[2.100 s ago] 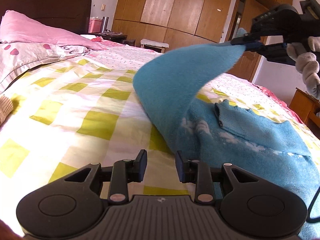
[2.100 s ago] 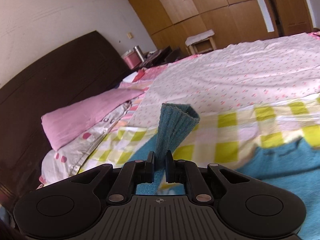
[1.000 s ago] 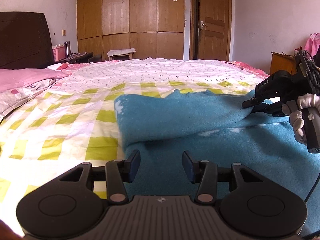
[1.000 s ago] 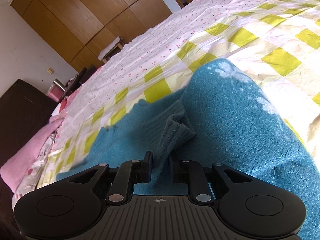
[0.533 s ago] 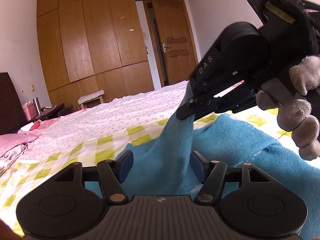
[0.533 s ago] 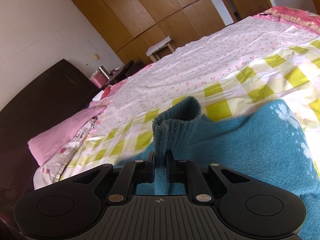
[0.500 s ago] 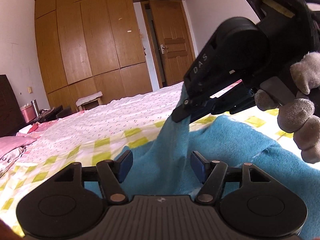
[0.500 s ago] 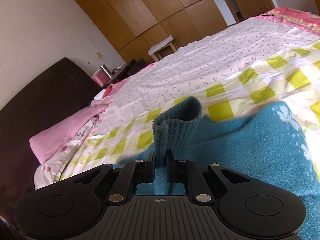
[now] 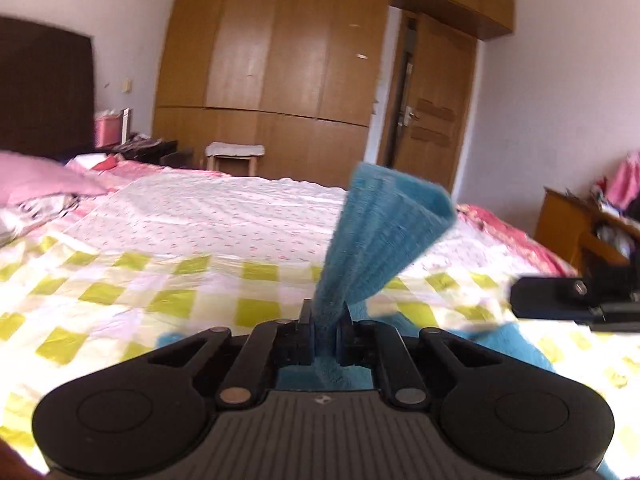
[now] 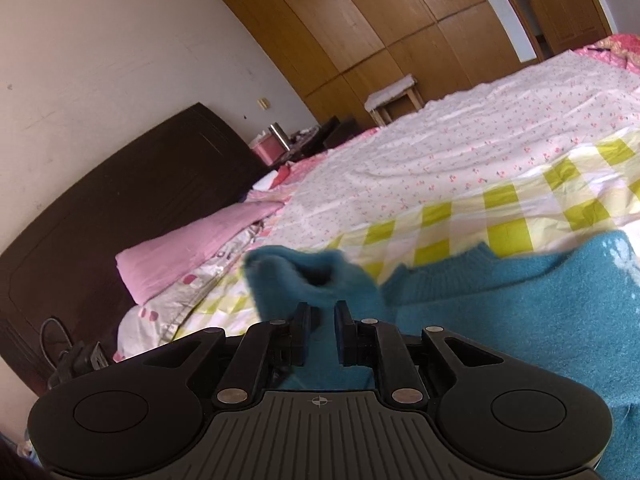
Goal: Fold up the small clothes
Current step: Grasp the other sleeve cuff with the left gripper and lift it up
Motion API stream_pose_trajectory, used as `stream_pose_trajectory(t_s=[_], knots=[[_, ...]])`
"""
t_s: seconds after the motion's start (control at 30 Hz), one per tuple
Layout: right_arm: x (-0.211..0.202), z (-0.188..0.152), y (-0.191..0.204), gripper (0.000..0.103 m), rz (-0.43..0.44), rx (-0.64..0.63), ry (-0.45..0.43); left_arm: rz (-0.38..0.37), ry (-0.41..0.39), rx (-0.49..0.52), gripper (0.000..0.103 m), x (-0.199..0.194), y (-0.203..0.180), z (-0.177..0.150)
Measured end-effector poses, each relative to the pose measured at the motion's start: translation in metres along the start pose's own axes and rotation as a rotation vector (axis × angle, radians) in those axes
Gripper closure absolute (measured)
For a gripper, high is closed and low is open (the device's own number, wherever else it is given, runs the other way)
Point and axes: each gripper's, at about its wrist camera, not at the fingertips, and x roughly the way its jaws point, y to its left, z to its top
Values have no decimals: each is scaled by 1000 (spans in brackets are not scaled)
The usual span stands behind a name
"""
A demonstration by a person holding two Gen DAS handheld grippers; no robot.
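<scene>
Left hand-held gripper [image 9: 325, 330] pinches blue knitted sweater [image 9: 382, 236], lifting it to fold; right hand-held gripper [image 10: 322, 330], jaws slightly parted, has blue knit between them, grip uncertain.

Left view: sweater [image 9: 376, 248] below the pinch hidden behind left gripper [image 9: 325, 334] body; right gripper [image 9: 576, 304] cut off at right edge, fingers out of frame. Right view: cuff [image 10: 304, 280] motion-blurred, and contact with right gripper [image 10: 322, 334] fingers cannot be resolved. Nightstand items [image 10: 276, 142] too small to identify.
</scene>
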Motion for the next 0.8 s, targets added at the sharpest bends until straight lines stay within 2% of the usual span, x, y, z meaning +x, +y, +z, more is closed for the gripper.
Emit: stream_pose_trajectory(t_s=[0.1, 0.2, 0.3, 0.43, 0.5, 0.57, 0.63, 0.73, 0.77, 0.8], knots=[[0, -8, 8, 84, -30, -92, -24, 67, -49, -130, 86, -29, 61, 19], [30, -29, 19, 80, -156, -281, 47, 158, -109, -152, 87, -61, 105, 35], [70, -61, 33, 79, -242, -504, 118, 212, -151, -185, 87, -84, 140, 45], [117, -98, 54, 74, -274, -724, 177, 248, -184, -201, 87, -96, 167, 49], [136, -110, 64, 65, -276, -809, 191, 241, -183, -209, 87, -94, 173, 48], [155, -121, 69, 61, -314, -891, 196, 227, -177, -214, 87, -91, 175, 47], [169, -125, 71, 62, -341, -921, 203, 210, -174, -215, 87, -91, 177, 47], [178, -122, 69, 74, -345, -884, 213, 191, -179, -230, 87, -92, 178, 45], [177, -121, 70, 83, -336, -869, 217, 189, -181, -234, 87, -91, 179, 45], [177, -121, 71, 83, -342, -859, 213, 186, -184, -240, 87, -91, 180, 45]])
